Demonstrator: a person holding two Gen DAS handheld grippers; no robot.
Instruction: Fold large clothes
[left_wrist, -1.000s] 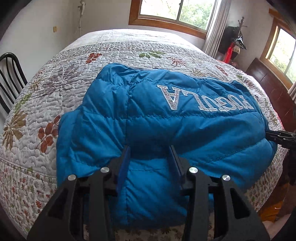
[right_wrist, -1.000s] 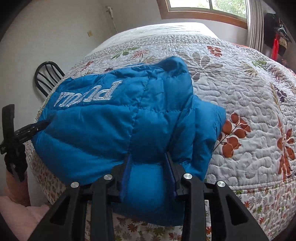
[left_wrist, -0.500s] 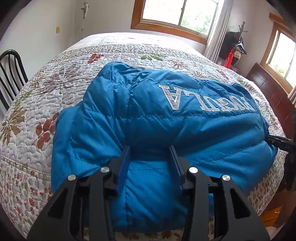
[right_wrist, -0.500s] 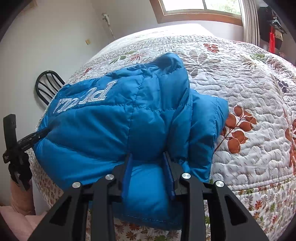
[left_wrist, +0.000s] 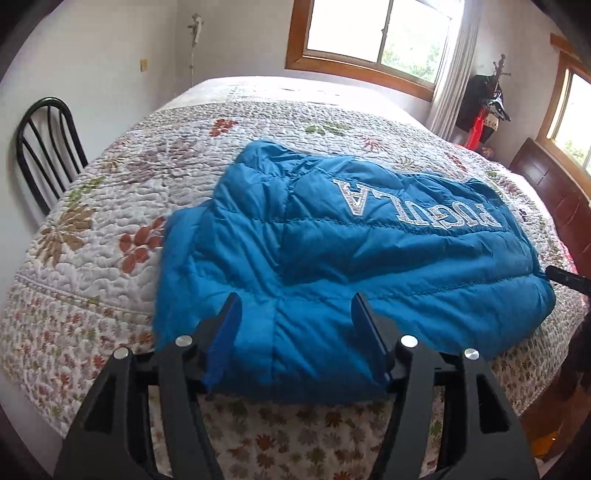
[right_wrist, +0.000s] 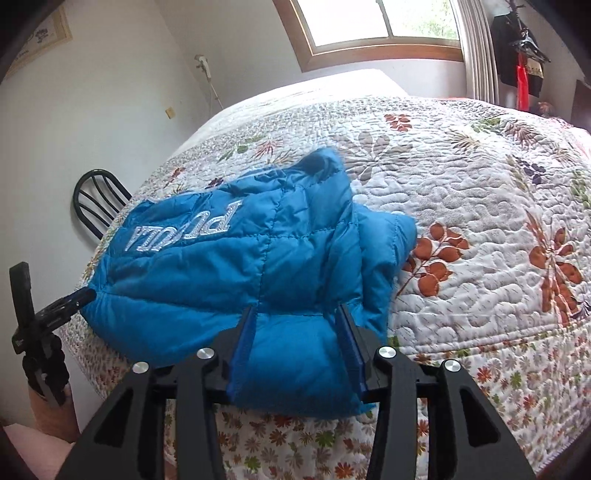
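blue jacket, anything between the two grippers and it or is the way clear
Nothing visible stands between them. The left gripper has its jaws spread around the blue jacket hem at the bed's near edge, and the right gripper likewise straddles the hem at the other end. Only the quilt lies beyond.
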